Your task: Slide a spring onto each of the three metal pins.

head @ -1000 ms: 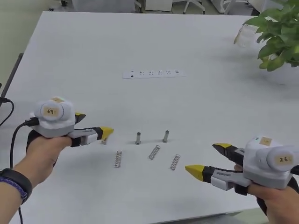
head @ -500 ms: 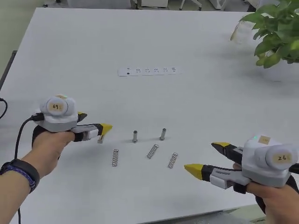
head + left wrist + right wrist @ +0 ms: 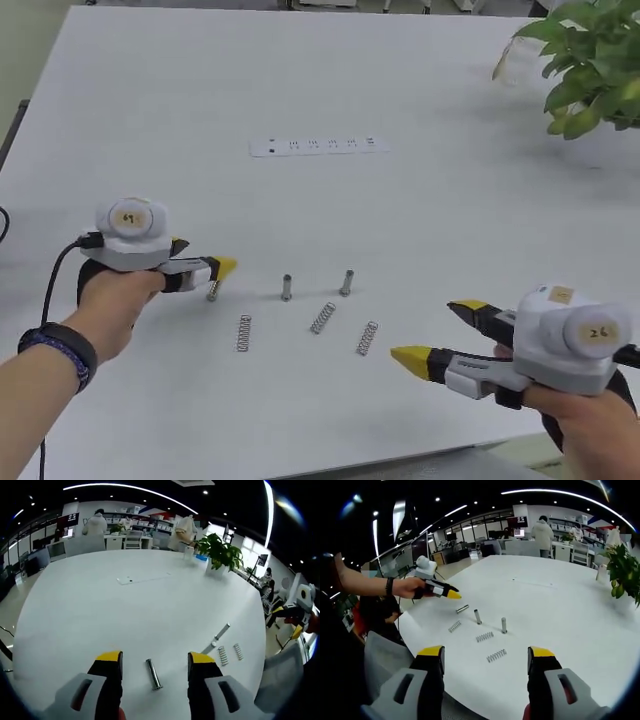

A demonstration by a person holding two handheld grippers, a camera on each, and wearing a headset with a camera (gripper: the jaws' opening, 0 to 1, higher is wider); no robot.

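Though tipped flat on its side, rests untouched between the wide-open jaws of the left gripper (image 3: 155,656): lying pin (image 3: 153,674), short, grey, plain metal. To the right of those tips, standing upright and apart: middle pin (image 3: 287,288), then right pin (image 3: 347,282). Nearer the person, lying flat on the table (image 3: 150,100) as small wire coils: left spring (image 3: 243,333), middle spring (image 3: 322,318), right spring (image 3: 367,338), the last near the tips of the right gripper (image 3: 438,333).

Low and level at the left hand (image 3: 112,300), pointing rightward, dark band (image 3: 58,343) at the wrist. Low too at the right hand (image 3: 590,430), aimed leftward, jaws spread and empty.

In the left gripper view, lying pin seen whole between the yellow tips; in the head view, shrunk to a stub under one tip. In the right gripper view, plainly flat beside the two standing pins.
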